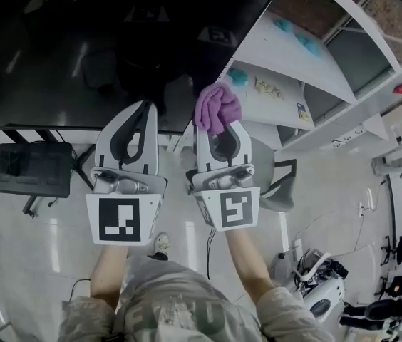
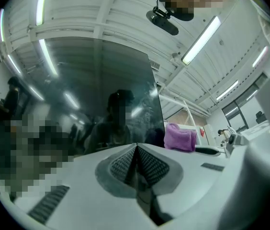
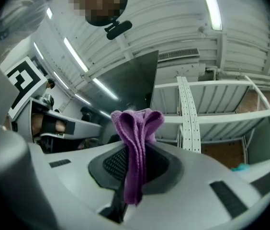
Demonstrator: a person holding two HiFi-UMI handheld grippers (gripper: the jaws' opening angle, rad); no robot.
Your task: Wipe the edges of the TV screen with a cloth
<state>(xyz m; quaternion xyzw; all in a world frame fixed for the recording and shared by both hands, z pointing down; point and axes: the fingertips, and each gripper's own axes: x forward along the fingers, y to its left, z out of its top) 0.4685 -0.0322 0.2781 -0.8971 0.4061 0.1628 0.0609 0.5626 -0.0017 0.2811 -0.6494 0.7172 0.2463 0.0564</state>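
Right tongs (image 3: pixel 134 153) clamped on purple cloth (image 3: pixel 136 126), folds bunched above the tips. Left tongs (image 2: pixel 136 148) pressed together, nothing between them. Both held side by side before the dark TV screen (image 1: pixel 80 55). Cloth sits near its right edge (contact not discernible). White shelving (image 1: pixel 294 63) stands right of the screen.

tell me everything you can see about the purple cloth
The purple cloth looks like soft knitted fabric, folded into a bunch. The jaws of the right gripper are shut on it: a rounded wad sticks out beyond them and a narrow tail hangs back between them. It is held near an edge of the dark TV screen; whether it touches the screen cannot be told.
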